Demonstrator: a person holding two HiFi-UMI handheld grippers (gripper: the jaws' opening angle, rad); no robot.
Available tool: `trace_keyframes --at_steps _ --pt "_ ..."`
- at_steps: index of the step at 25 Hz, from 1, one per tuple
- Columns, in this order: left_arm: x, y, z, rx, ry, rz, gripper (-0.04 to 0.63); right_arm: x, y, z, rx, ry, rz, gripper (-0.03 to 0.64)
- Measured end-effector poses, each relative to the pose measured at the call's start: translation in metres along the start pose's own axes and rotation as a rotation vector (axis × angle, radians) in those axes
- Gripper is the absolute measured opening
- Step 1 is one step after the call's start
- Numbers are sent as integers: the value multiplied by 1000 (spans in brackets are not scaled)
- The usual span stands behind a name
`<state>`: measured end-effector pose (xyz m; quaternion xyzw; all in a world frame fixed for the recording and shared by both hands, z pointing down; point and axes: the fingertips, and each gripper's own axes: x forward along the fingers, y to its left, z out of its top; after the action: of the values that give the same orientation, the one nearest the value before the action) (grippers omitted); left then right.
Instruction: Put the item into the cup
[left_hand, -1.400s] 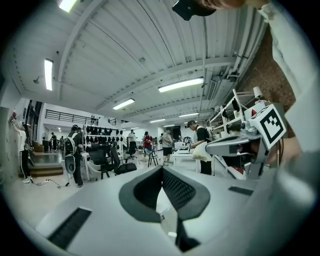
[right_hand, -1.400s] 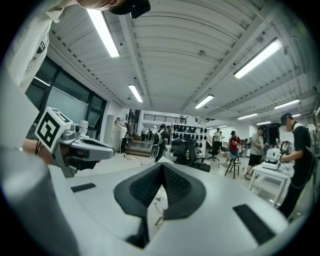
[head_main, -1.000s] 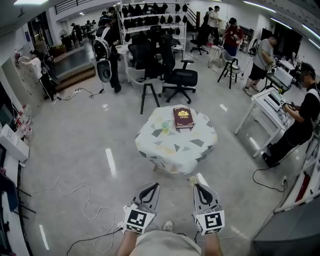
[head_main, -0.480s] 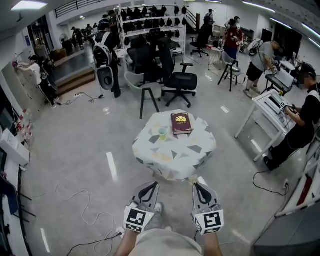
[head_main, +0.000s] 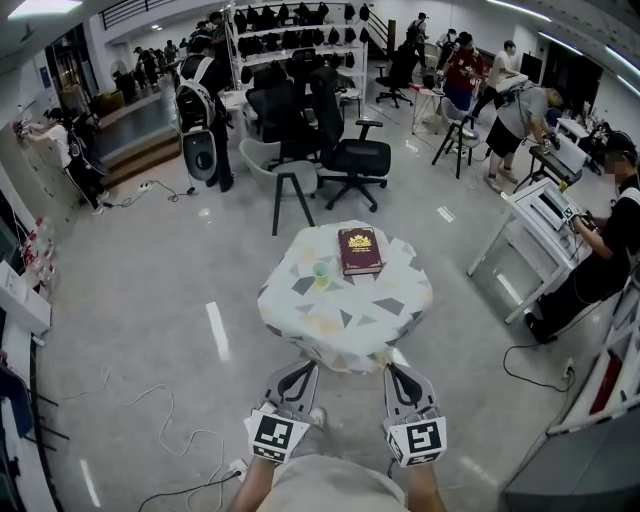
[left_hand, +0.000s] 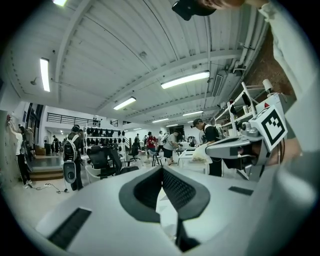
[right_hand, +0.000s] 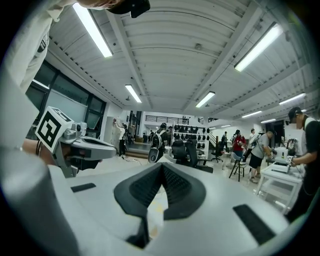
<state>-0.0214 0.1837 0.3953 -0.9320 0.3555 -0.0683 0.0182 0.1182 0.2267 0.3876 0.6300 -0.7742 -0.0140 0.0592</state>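
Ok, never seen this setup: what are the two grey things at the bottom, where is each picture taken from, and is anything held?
No robot: a person holds a two-jaw gripper in each hand. The head view comes from a camera on the person's head, showing the left gripper and right gripper low in front. The other two views ride on the grippers, looking along their jaws. Both are shut and empty. Ahead stands a round table under a patterned cloth, bearing a dark red book and a small green translucent cup.
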Motion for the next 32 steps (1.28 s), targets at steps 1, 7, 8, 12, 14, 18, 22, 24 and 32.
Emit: trace_keyframes --at_steps 1,7,8,12,14,18,22,24,32 --pt "5 6 0 -2 2 -3 11 7 -1 1 1 2 -2 3" --pt "33 43 -1 -19 13 -25 11 54 -7 5 3 19 -21 3" --pt "38 50 -1 -18 14 -29 11 63 -8 6 3 21 -25 3" --pt "57 78 1 -15 9 -39 11 94 -10 9 3 24 -40 3" --pt "66 93 0 -12 6 -42 11 110 -11 11 -3 23 -44 3" --pt "82 122 -3 -15 4 -45 11 140 -9 6 2 37 -52 3" --pt "98 143 -6 -24 -1 -57 11 163 -9 6 -3 48 -66 3" --pt "106 151 -8 -24 1 -66 11 173 -9 8 -13 49 -70 3" --pt "136 173 -13 -31 12 -84 11 207 -18 6 -24 70 -74 3"
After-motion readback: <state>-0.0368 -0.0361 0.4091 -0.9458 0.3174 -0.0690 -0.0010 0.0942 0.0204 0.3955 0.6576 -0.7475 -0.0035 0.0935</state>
